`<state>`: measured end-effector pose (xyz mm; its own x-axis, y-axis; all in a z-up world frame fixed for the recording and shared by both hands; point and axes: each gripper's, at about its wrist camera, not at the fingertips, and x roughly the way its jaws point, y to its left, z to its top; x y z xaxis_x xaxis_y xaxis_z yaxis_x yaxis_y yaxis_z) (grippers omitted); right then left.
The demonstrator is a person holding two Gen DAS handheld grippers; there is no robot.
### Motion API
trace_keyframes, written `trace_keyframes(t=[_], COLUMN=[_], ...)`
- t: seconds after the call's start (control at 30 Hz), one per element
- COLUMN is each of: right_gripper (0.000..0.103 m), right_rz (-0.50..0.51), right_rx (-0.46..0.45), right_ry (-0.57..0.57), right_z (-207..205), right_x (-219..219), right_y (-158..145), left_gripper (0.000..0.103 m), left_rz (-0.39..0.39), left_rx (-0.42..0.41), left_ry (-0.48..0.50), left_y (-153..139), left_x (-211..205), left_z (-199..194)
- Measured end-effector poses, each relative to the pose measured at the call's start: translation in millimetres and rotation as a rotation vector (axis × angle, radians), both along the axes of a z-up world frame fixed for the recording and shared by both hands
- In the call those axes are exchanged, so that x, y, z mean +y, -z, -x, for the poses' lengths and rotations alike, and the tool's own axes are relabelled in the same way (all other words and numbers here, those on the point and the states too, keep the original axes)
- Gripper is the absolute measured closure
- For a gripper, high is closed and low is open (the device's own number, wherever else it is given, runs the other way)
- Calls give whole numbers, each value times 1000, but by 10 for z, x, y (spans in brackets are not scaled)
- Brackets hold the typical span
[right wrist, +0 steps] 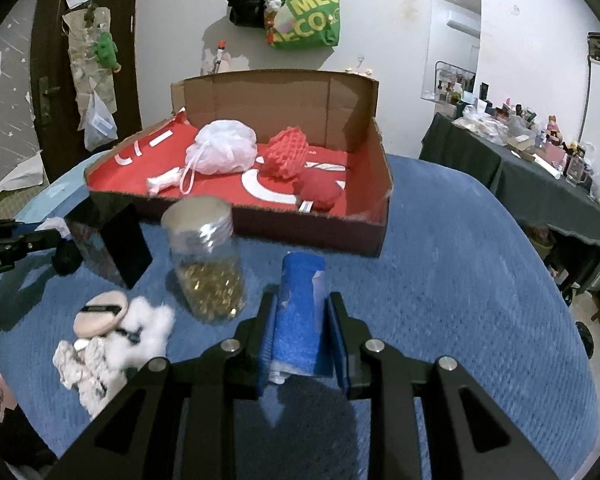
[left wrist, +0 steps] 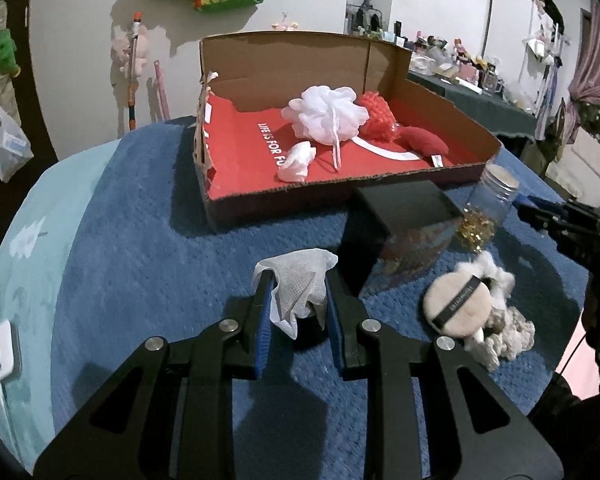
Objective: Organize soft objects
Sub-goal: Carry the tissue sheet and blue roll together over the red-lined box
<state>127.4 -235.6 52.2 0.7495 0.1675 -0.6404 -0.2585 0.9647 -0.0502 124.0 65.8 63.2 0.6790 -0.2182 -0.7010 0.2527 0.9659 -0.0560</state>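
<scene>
Your left tongs (left wrist: 296,300) pinch a crumpled white mesh cloth (left wrist: 296,284), which bulges up between the blue pads and hangs clear of the blue blanket (left wrist: 140,240) beneath. Your right tongs (right wrist: 300,320) are pressed onto a rolled blue sponge cloth (right wrist: 298,312), held upright between the pads above the same blanket.

Ahead of both tongs stands an open cardboard box (left wrist: 260,60) with a red lining. Inside it lie a white bath pouf (left wrist: 324,114), a red mesh sponge (left wrist: 376,118) touching the pouf's right side, a red cushion (left wrist: 424,142) near the box's right front corner, and a small wad of white tissue (left wrist: 298,162) near the front wall.

Outside the box, just before its front wall, a black case (left wrist: 404,208) stands on the blanket beside a clear jar (right wrist: 206,264) holding gold bits at its bottom. Nearer to you rests a beige powder puff (left wrist: 456,304) with a dark band, lying against a clump of white cotton (right wrist: 148,320) and a piece of off-white fuzzy fabric (right wrist: 84,364); these remain on the blanket, apart from the box.
</scene>
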Motion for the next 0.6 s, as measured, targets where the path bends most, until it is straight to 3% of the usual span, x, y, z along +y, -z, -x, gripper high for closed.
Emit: trace_keyframes(t=[0.6], right_gripper=[76], right_rz=[-94], right_rx=[46], right_ry=[-149], right_z=[-478], right_x=[-43], right_y=[-124], left_gripper=[80], left_rz=[-1], left_rx=[5], left_ry=[144], left_y=[-115], left_x=[50], left_z=[-511])
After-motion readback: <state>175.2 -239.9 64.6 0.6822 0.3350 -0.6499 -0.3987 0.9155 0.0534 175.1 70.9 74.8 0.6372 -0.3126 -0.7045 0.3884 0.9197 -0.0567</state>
